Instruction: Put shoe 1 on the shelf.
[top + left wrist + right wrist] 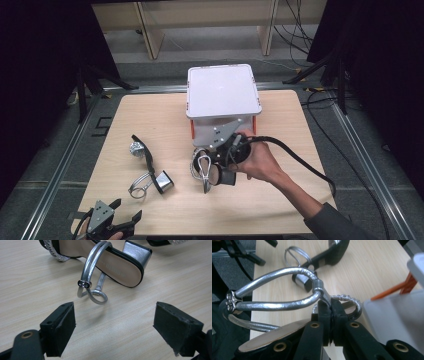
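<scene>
The right gripper (329,312) has its fingers clenched on the silver ankle strap of a sandal (212,172), holding it near the middle of the counter (280,200), just in front of the white bin (222,92) at the far edge. In the right gripper view the strap loops out to the left from the clamped point, and the sole hangs below it.

The second sandal (150,167) lies on its side left of centre. Its long axis runs from toe at the far left to block heel at the near right, and its strap loop (91,280) spills toward the near edge.

The left gripper (125,217) sits at the near left corner with its fingers released and spread wide. It is the nearer hand: the loop lies straight ahead of its fingers, apart from them, the heel beyond and slightly right. Reaching forward onto that loop looks like the likely next move.
</scene>
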Demonstrator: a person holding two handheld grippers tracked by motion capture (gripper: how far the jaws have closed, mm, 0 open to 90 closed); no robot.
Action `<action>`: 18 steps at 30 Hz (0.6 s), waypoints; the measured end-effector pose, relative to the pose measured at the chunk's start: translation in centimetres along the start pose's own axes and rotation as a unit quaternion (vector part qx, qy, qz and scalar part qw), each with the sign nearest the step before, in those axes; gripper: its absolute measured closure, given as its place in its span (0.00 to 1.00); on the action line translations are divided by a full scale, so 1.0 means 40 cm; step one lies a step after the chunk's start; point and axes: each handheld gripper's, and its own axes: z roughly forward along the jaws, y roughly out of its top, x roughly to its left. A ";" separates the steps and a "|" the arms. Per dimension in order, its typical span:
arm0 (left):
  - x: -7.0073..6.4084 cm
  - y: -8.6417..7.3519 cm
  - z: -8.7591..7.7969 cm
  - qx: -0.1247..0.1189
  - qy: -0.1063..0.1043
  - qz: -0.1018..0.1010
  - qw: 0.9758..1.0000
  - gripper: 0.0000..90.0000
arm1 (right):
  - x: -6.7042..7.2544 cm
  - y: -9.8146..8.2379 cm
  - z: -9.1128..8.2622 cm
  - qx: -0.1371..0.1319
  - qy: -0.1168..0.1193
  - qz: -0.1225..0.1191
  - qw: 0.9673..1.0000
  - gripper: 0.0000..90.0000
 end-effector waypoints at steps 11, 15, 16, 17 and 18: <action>-0.003 0.001 0.001 -0.007 -0.003 -0.011 1.000 0.19 | -0.049 0.162 0.042 -0.015 -0.017 -0.028 0.999 0.98; -0.003 0.000 -0.001 -0.009 -0.003 -0.014 1.000 0.19 | -0.074 0.216 0.053 -0.020 -0.031 -0.036 0.999 0.98; -0.003 0.000 -0.001 -0.008 -0.002 -0.012 1.000 0.19 | -0.082 0.226 0.054 -0.023 -0.030 -0.039 0.999 0.98; -0.003 0.000 -0.001 -0.006 -0.002 -0.010 1.000 0.19 | -0.089 0.242 0.055 -0.027 -0.035 -0.035 0.998 0.98; -0.002 0.000 0.000 -0.006 -0.003 -0.010 1.000 0.19 | -0.102 0.269 0.054 -0.033 -0.042 -0.038 0.998 0.98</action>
